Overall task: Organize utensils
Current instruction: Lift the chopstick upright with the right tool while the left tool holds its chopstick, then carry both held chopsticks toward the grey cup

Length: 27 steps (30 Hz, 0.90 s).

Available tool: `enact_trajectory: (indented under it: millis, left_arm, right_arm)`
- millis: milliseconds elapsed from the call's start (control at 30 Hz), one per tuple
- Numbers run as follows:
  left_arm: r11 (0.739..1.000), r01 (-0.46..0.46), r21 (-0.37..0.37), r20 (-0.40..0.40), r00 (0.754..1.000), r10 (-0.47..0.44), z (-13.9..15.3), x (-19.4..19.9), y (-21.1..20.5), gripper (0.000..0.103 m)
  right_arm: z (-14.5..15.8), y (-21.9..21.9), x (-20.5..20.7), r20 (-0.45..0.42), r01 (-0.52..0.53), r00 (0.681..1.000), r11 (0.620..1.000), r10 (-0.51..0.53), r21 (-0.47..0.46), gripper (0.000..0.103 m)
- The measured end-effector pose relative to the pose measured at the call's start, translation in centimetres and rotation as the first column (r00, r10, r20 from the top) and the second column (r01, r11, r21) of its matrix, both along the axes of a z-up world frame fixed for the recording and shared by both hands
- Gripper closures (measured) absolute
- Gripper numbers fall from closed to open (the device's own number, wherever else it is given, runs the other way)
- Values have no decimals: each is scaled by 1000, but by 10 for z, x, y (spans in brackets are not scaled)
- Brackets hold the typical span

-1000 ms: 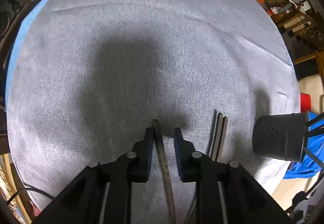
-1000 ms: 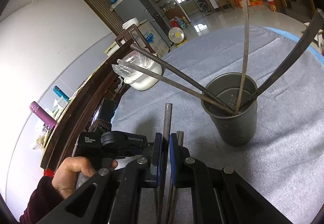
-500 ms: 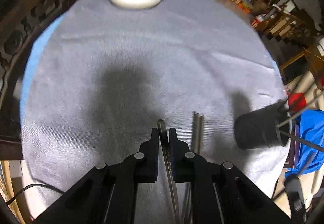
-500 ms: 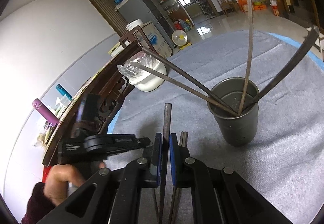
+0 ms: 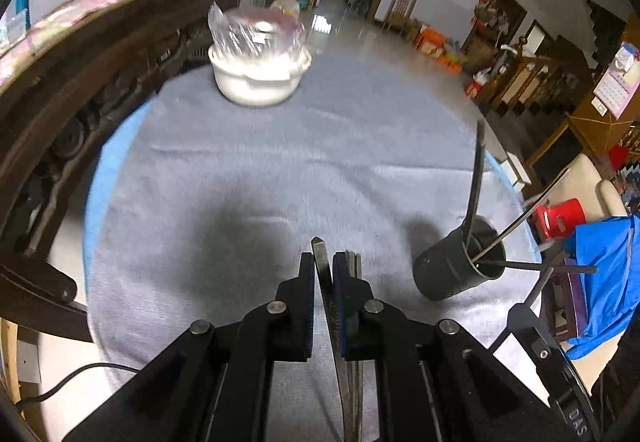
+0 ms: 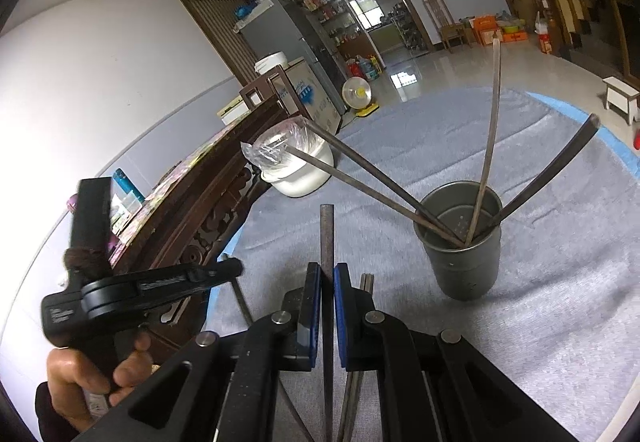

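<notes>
My left gripper point(image 5: 323, 267) is shut on a dark metal utensil handle point(image 5: 320, 248) and holds it lifted over the grey cloth. My right gripper point(image 6: 327, 276) is shut on another dark utensil point(image 6: 327, 230), whose end sticks up past the fingers. A dark metal holder cup point(image 6: 464, 242) stands on the cloth to the right of my right gripper, with several utensils leaning in it; it also shows in the left wrist view point(image 5: 460, 268). Two more utensils point(image 6: 366, 282) lie on the cloth just right of my right fingers. The left gripper's body point(image 6: 140, 288) shows at left in the right wrist view.
A white pot with a plastic bag over it point(image 5: 260, 58) stands at the far side of the grey cloth point(image 5: 280, 170). A dark carved wooden rail point(image 5: 80, 82) runs along the left. A blue cloth point(image 5: 604, 274) and red stool point(image 5: 560, 218) lie beyond the right edge.
My left gripper closed on the utensil handle and lifted and tilted up, so the room came into view. My right gripper stayed shut on its utensil and rose slightly.
</notes>
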State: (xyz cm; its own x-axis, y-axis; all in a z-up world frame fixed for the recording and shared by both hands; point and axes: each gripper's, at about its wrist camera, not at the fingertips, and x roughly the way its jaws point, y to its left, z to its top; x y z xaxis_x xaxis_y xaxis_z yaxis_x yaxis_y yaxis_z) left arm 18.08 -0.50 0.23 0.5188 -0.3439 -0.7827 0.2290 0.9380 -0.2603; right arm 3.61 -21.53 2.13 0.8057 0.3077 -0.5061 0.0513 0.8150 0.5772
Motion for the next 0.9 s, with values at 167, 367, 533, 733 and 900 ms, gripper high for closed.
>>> enact_trajectory:
  millis: [167,367,533,733,900]
  left_arm:
    - [1000,-9,-4,57,998,9,11,-14,7,94]
    - [999,-15,-36,84,996,18,22,-27,18,95]
    - [999,-19,-43,121,992,25,33,-39,25,96]
    - [999,-13,-53,162,987,22,44,-50,28,96]
    - [998,-14,-56,206,978,26,54,-60,31,96]
  right_arm:
    - [3,2,-2,7,3,1000,1000,-2,-11,95]
    - [8,2,-6,26,4,1000,1000,-3,-12,95]
    - [12,1,-11,45,5,999,1000,-5,-6,95]
    - [18,4,-15,64,-2,998,1000,4,-18,95]
    - [25,7,-19,90,-3,996,1000,5,-26,95]
